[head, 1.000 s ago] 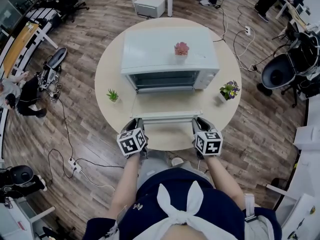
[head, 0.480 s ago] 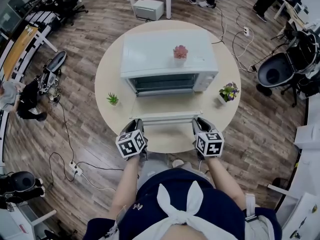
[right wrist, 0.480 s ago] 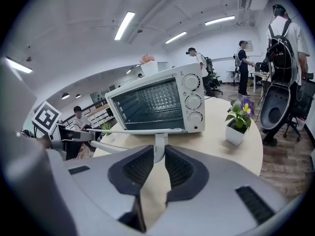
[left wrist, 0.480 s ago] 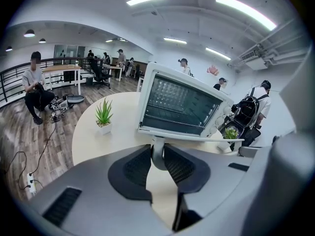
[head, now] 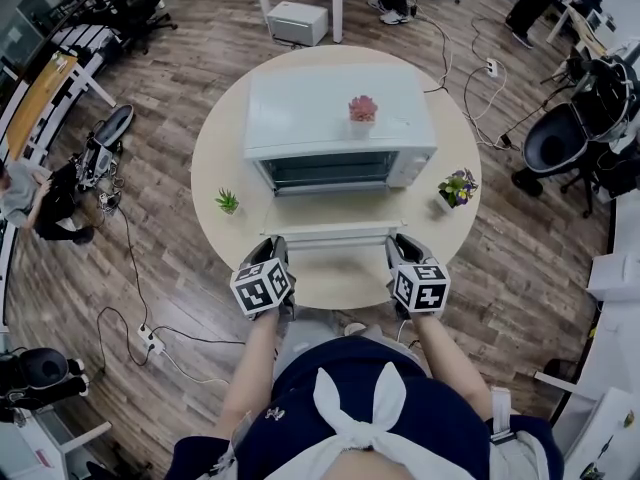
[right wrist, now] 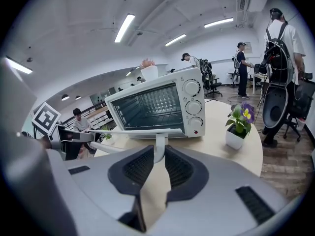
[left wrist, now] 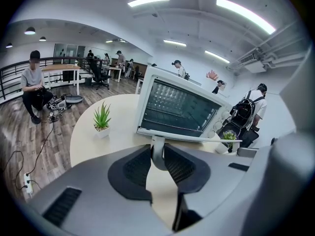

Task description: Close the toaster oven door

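2 grasps set: left gripper [head: 277, 244] and right gripper [head: 397, 243] fingers clamp the end posts of the handle [head: 335, 236] on the door [head: 335, 208], lying open flat toward the near edge of the surface [head: 330, 283]; next, probably swing it up and far until shut against the toaster oven [head: 340, 98].

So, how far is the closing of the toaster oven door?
Done: left gripper and right gripper are each shut on a post of the handle. In hand: that two-sided grip; the door lies folded down, fully open. Left: swing it up against the toaster oven and let go.
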`<state>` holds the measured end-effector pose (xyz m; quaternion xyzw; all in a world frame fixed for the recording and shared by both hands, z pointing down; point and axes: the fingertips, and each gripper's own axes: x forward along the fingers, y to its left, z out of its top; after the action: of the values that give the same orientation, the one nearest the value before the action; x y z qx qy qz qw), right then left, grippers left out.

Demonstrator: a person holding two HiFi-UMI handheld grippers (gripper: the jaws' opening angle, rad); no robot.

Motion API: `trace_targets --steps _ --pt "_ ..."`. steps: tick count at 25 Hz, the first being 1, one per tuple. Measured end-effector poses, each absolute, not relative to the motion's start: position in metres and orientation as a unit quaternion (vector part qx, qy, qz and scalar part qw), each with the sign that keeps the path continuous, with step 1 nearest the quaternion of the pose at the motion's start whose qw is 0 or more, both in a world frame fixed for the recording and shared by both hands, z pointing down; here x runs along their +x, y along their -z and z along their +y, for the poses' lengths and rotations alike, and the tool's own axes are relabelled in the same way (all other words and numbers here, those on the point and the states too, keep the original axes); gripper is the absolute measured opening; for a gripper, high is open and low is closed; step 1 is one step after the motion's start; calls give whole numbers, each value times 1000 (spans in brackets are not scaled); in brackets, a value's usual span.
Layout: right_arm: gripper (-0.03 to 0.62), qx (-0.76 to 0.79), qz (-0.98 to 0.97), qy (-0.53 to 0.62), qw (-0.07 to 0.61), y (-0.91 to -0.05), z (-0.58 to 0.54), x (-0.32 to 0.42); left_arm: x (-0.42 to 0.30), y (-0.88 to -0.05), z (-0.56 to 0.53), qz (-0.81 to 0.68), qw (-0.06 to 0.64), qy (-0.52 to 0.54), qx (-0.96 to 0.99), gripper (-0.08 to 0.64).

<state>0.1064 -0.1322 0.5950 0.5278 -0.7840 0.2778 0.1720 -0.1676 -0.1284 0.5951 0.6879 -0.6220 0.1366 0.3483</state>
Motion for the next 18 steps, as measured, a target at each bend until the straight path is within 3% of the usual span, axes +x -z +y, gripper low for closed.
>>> trace_targets --steps 18 --pt "77 535 -782 -273 166 -587 -137 107 -166 -587 -135 -615 348 -152 692 97"
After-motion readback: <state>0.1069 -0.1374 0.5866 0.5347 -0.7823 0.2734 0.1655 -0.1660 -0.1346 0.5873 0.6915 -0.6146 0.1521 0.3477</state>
